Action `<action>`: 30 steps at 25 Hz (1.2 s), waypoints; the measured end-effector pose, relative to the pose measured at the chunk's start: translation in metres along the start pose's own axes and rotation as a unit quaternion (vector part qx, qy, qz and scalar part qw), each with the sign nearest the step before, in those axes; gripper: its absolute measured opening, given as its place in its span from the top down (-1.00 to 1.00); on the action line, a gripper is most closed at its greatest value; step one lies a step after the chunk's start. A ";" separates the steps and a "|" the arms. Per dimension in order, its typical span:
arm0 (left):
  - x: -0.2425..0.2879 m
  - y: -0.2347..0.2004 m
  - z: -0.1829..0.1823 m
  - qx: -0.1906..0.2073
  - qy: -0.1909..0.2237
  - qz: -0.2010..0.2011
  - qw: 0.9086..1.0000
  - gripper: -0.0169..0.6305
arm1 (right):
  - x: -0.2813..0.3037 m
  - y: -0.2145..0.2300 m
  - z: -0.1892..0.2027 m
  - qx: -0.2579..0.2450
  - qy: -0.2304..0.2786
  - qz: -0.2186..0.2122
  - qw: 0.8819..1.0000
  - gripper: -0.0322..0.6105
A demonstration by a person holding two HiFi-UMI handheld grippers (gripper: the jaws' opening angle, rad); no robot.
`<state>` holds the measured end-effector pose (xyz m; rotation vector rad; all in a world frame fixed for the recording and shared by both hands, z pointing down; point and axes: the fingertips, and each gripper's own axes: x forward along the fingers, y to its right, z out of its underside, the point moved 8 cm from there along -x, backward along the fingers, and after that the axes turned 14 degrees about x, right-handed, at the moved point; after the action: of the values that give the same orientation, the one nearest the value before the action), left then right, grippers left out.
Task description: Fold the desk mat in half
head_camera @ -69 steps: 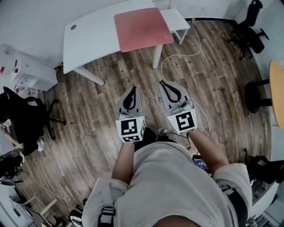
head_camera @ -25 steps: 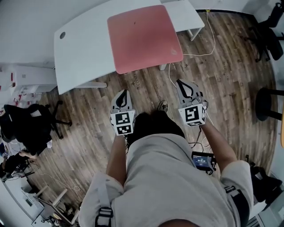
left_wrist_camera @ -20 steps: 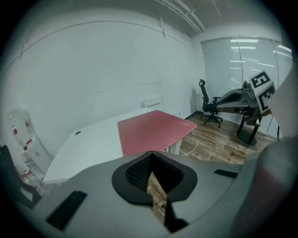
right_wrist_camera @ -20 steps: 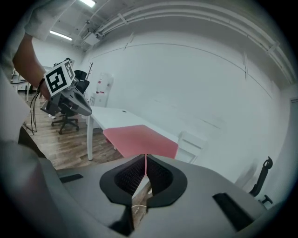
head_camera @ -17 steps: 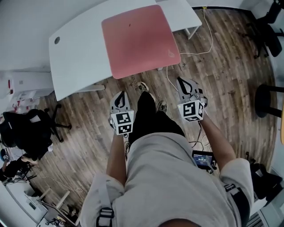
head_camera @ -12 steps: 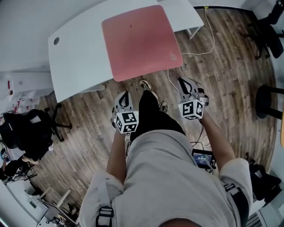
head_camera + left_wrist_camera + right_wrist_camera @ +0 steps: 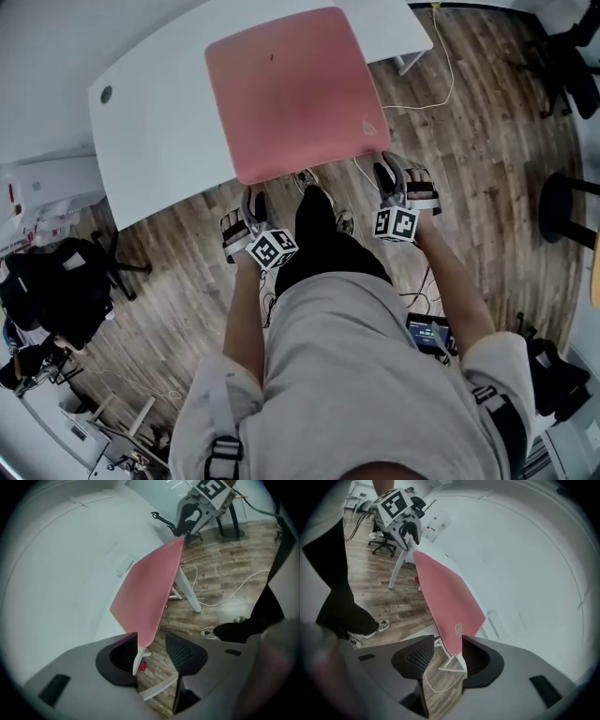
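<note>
Left gripper (image 7: 251, 200) and right gripper (image 7: 387, 176) have dropped to the one desk mat (image 7: 291, 89), both jaws just opened wide, gripping nothing. Only the gripper views show its corners between them.

The desk mat (image 7: 291, 89) is a plain salmon-pink sheet, rectangular with rounded corners. It lies flat and fully unfolded, with no crease or lifted edge showing. It rests on the right part of the white worktop (image 7: 159, 122), turned slightly so that its left side sits nearer than its right. Its near edge runs along the worktop's front edge; whether it overhangs cannot be told. A small pale logo (image 7: 368, 130) sits by the near right corner, and a tiny dark speck (image 7: 273, 58) marks the far half.
</note>
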<state>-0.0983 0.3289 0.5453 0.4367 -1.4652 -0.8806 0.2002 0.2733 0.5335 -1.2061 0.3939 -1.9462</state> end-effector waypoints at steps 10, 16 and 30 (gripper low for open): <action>0.028 0.006 0.003 0.071 -0.021 -0.032 0.997 0.35 | 0.039 -0.002 0.011 -0.066 -0.061 0.032 0.995 0.23; 0.030 0.003 0.001 0.077 -0.016 -0.052 0.996 0.51 | 0.040 0.003 0.005 -0.063 -0.045 0.047 0.996 0.35; 0.019 -0.011 -0.002 0.049 -0.008 -0.042 0.998 0.86 | 0.028 0.016 -0.004 -0.042 -0.013 0.036 0.998 0.73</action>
<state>-0.1012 0.3072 0.5496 0.5693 -1.5171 -0.8829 0.1978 0.2419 0.5390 -1.2519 0.5034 -1.8661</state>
